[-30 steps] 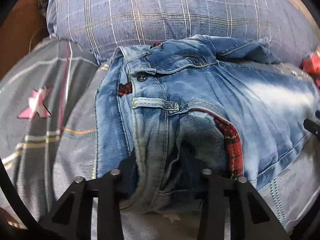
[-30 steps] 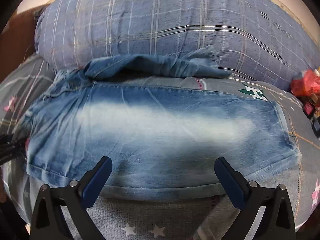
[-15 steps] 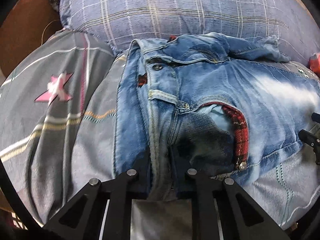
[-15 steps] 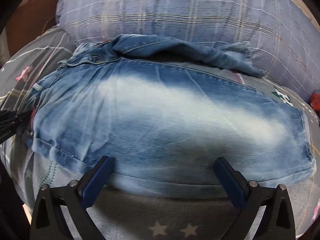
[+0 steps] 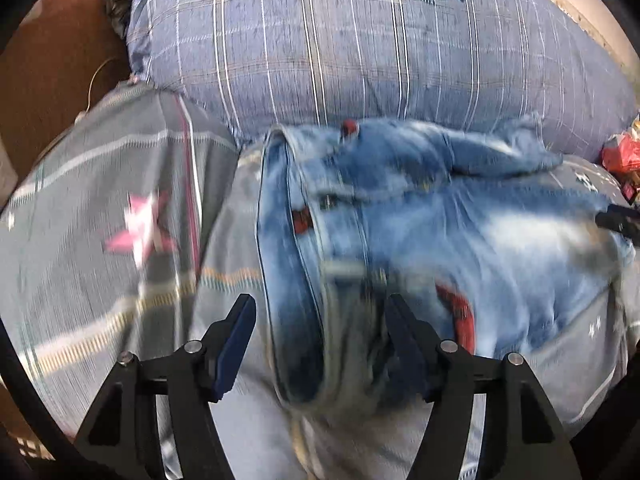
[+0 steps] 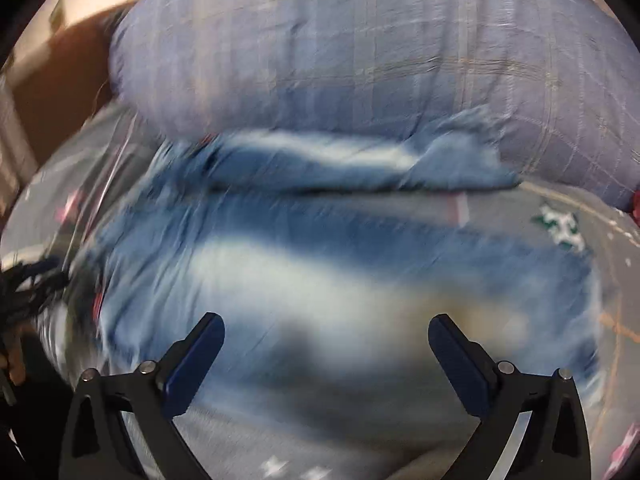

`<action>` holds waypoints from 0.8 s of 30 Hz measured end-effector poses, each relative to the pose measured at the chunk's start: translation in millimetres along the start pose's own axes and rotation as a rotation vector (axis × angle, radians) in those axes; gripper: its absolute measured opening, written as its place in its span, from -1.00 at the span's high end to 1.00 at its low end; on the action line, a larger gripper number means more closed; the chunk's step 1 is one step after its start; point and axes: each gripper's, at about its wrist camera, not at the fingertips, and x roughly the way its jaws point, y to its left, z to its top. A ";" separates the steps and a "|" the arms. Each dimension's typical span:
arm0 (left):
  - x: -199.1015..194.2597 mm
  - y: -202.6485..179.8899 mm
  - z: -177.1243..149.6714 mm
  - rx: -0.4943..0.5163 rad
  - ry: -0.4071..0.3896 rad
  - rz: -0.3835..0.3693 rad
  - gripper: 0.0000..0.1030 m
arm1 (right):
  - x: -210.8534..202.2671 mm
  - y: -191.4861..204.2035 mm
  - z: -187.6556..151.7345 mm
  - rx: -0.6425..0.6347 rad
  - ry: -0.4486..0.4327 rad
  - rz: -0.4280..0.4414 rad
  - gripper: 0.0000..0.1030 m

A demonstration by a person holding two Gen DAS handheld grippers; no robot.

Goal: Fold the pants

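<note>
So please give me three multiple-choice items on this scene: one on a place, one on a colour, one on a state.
1. The jeans lie
A. on the bed, in front of the pillow
B. on a chair
C. on the floor

2. The star printed on the bedsheet is
A. green
B. pink
C. black

3. The right gripper is
A. shut on denim
B. shut on nothing
C. open

Key: 1 A, denim lies on the sheet below the checked pillow; 2 B, the star shows pink; 3 C, its fingers stand wide apart.

One jeans [image 5: 460, 240] – one pillow [image 5: 360, 52] – two grippers [image 5: 320, 336]
</note>
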 end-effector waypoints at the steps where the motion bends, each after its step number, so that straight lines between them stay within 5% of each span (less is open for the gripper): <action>1: 4.6 2.7 10.1 -0.002 0.004 -0.008 -0.32 | 1.6 -9.3 10.7 0.012 -0.010 -0.021 -1.00; 5: 36.6 19.6 54.7 -0.048 0.028 -0.058 -0.32 | 15.9 -39.6 49.9 0.070 -0.042 -0.057 -1.00; 10: 96.8 41.6 106.0 -0.118 0.079 -0.036 -0.32 | 34.8 -60.6 76.0 0.116 -0.042 -0.056 -1.00; 24: 206.1 51.1 169.8 -0.189 0.153 -0.031 -0.17 | 107.5 -145.3 171.2 0.218 -0.043 -0.161 -0.98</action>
